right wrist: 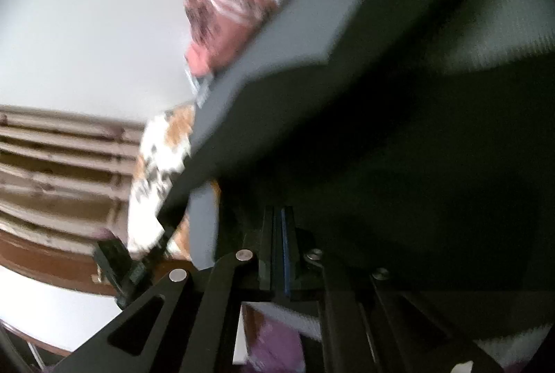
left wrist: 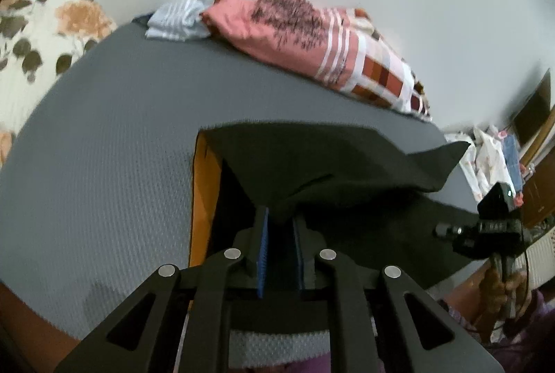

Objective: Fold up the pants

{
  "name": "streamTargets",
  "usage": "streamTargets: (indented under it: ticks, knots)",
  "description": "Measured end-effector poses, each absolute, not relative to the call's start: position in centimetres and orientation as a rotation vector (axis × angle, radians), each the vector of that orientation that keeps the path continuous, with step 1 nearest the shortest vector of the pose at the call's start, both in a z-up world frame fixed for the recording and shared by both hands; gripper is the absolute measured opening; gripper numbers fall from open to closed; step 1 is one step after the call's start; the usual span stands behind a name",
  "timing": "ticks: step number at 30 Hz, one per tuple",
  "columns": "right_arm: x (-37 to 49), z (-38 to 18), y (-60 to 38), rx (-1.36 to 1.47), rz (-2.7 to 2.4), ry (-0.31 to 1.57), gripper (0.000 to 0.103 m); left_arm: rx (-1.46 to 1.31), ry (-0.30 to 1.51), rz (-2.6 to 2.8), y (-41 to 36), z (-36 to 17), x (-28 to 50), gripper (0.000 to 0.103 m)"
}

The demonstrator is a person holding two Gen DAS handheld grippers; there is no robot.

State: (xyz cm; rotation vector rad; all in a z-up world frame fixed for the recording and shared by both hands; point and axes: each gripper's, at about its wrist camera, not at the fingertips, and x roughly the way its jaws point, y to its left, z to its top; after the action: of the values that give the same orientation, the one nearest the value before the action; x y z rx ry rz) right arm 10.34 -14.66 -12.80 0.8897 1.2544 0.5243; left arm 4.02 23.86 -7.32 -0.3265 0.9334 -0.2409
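Dark pants (left wrist: 329, 161) with an orange stripe (left wrist: 204, 199) lie on the grey mattress (left wrist: 104, 147). My left gripper (left wrist: 280, 217) is shut on a lifted fold of the pants, and the cloth drapes over its blue-padded fingers (left wrist: 264, 234). The other hand-held gripper shows at the right edge of the left wrist view (left wrist: 485, 227), at the pants' far side. In the blurred right wrist view, my right gripper (right wrist: 279, 217) is shut on the dark pants cloth (right wrist: 416, 164), which fills the right half of the view.
A pink patterned pillow (left wrist: 312, 40) and a striped cloth (left wrist: 180, 19) lie at the mattress's far edge by a white wall. A floral pillow (left wrist: 45, 36) is at the left. Clutter and wooden furniture (left wrist: 534, 164) stand at the right.
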Motion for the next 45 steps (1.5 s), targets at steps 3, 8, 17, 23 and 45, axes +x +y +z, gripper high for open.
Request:
streamTargets:
  ticks: [3, 8, 17, 23, 45]
  knots:
    - [8.6, -15.6, -14.4, 0.913, 0.492, 1.320, 0.004, -0.341, 0.960, -0.242, 23.8, -8.0, 3.2, 0.014]
    - [10.3, -15.0, -17.6, 1.048, 0.517, 1.223, 0.018, -0.337, 0.940, -0.242, 23.2, -7.6, 3.2, 0.014]
    - [16.7, -15.8, -18.8, 1.101, 0.443, 1.146, 0.099, -0.353, 0.928, -0.235, 23.3, -6.9, 3.4, 0.014]
    - [19.1, -16.8, -19.0, 0.959, 0.412, 1.225, 0.009, -0.352, 0.939, -0.222, 23.7, -7.2, 3.4, 0.014]
    - [7.6, -17.7, -17.4, 0.875, 0.459, 1.296, 0.007, -0.348, 1.116, -0.147, 26.2, -13.7, 0.2, 0.014]
